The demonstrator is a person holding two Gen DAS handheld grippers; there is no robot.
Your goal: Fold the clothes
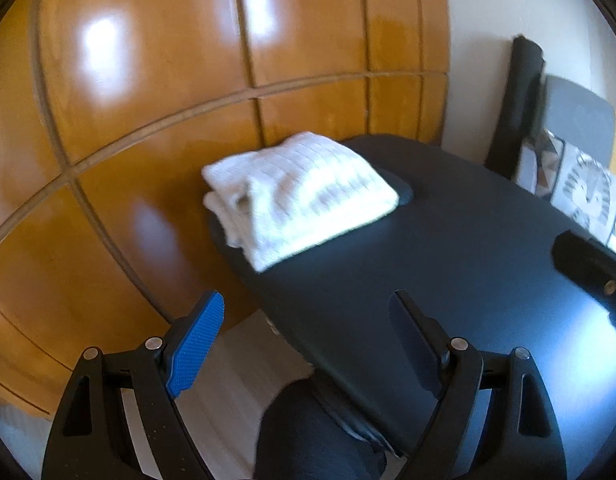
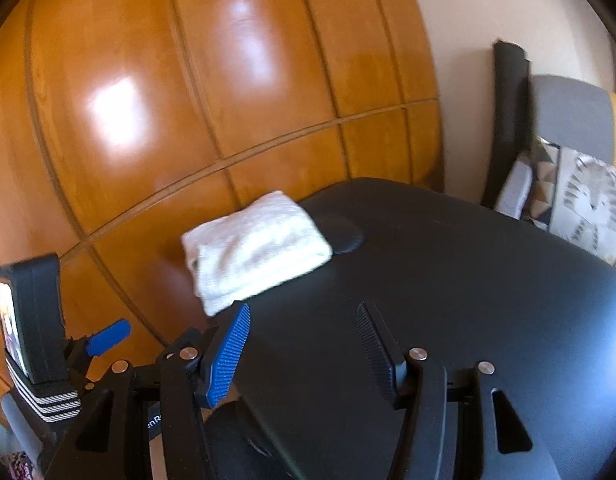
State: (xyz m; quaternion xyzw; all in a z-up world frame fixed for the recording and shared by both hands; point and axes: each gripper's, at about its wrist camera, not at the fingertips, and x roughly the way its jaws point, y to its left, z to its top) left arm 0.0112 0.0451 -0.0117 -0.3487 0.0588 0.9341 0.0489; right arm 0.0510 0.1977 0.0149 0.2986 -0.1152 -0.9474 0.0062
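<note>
Already the white knitted garment (image 1: 300,194) lies folded into a compact rectangle at the far left end of the dark bench (image 1: 447,280), close to the glossy wooden wardrobe doors (image 1: 188,80), as the left wrist view shows it. A small dark flat thing (image 1: 401,192) peeks out from under its right edge; what it is cannot be told. The left gripper (image 1: 308,320) hangs above the near edge of the bench with its jaws spread wide and nothing between them, well short of the garment. At the right stands a chair (image 1: 575,120) with a patterned cushion (image 1: 587,196), and part of the other tool (image 1: 591,272) shows at the right margin.

From the right wrist view, the same folded bundle (image 2: 256,244) sits at the bench's far left corner, its layers stacked and edges fairly even. The right gripper (image 2: 304,340) is likewise released and empty, poised over bare bench (image 2: 467,280) near the garment but apart from it. A phone-like device (image 2: 32,320) mounted on the left tool appears at the lower left.

Judging by this, the fold of this piece looks finished and both tools are free. No other garment is in view, so the next move likely calls for fetching one and spreading it on the open bench.
</note>
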